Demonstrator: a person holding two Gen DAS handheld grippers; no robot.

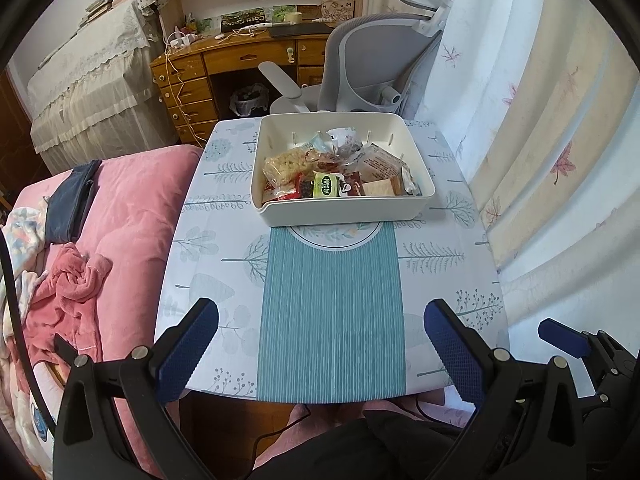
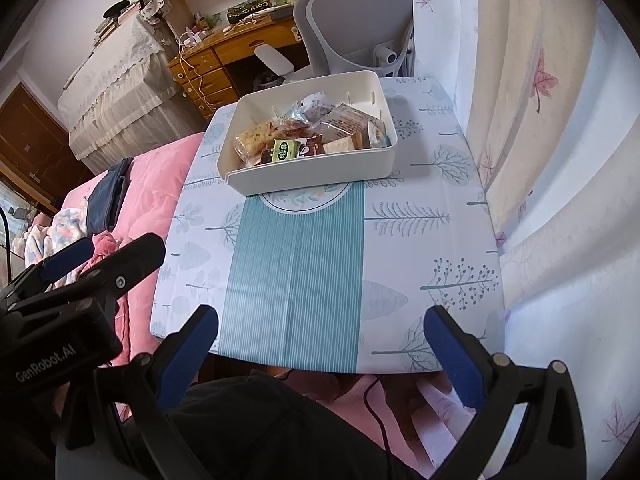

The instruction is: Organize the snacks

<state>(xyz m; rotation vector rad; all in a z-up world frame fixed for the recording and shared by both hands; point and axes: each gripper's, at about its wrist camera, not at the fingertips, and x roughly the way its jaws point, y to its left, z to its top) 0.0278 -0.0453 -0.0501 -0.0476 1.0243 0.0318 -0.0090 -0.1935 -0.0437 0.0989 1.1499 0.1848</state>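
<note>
I have both claws drawn back over the near edge of the bench (image 1: 440, 280), which is covered in a pale tree-printed cloth. The left claw (image 1: 320, 344) has its blue-padded fingers spread wide apart with nothing between them, and the right claw (image 2: 320, 348) stands the same way, apart and empty.

The cream rectangular plastic bin (image 1: 344, 208) is my landmark. It sits at the far end of the bench, its near wall overlapping the far end of the teal striped mat (image 1: 332, 312). All the snacks I can see are already heaped inside the bin: a clear bag of pale puffed pieces (image 1: 286, 166) towards its left side, a small green packet (image 1: 326, 187) against the near wall, a tan cracker pack (image 1: 380, 188) to the right of that, and crinkled clear wrappers behind them (the pile is too jumbled to count). Nothing lies loose on the cloth around the bin.

I judge the step in hand to be reaching into the bin to sort that heap. To do it well, I would bring one claw in from above the near wall, pick the topmost, least tangled packet, pinch it by a flat seam rather than its belly, and lift straight up so neighbours are not dragged over the rim. The other claw could steady the bin wall.
</note>
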